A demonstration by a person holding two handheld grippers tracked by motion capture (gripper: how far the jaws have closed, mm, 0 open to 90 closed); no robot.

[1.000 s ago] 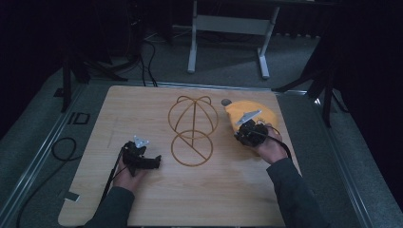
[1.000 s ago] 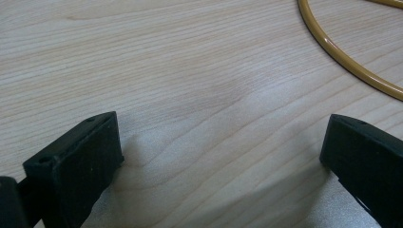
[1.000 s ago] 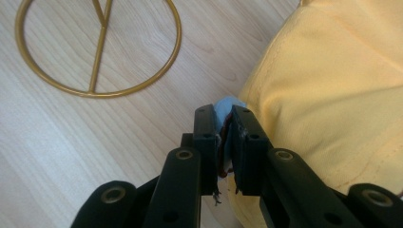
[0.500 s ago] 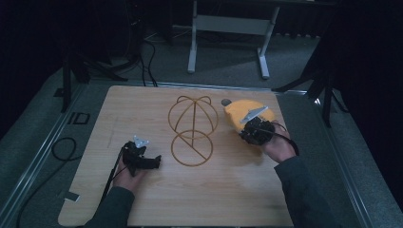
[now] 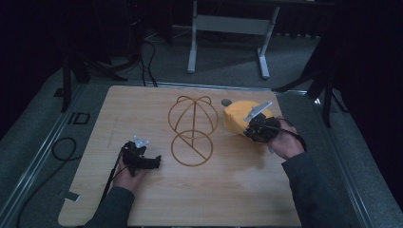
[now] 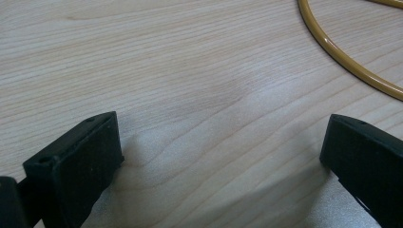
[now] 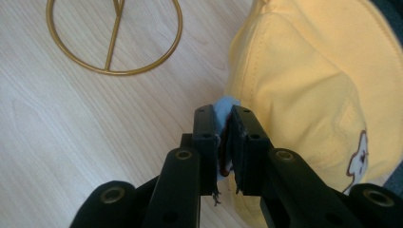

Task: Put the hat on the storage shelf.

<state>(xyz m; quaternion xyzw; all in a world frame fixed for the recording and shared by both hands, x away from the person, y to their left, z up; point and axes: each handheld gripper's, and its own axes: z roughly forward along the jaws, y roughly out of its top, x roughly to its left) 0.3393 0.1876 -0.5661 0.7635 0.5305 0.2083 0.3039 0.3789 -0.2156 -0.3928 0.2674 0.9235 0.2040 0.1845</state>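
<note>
A yellow cap [image 5: 236, 116] lies on the wooden table [image 5: 142, 102] to the right of a gold wire hat stand [image 5: 192, 128]. My right gripper [image 5: 250, 131] is shut on the cap's near edge. In the right gripper view the jaws [image 7: 224, 118] pinch a pale blue and dark red bit of the rim, with the yellow crown [image 7: 309, 85] to the right and the stand's base ring [image 7: 114, 72] at upper left. My left gripper [image 5: 154, 162] rests low on the table left of the stand, open [image 6: 223, 137] over bare wood, the ring [image 6: 342, 58] at upper right.
A small grey disc [image 5: 226, 101] lies on the table behind the cap. Beyond the far edge stands a grey metal frame [image 5: 228, 23] on the floor. Cables [image 5: 62, 147] trail off the table's left side.
My right gripper has risen a little with the cap's edge in it, and the hand has drifted slightly right. The left gripper has stayed put.
</note>
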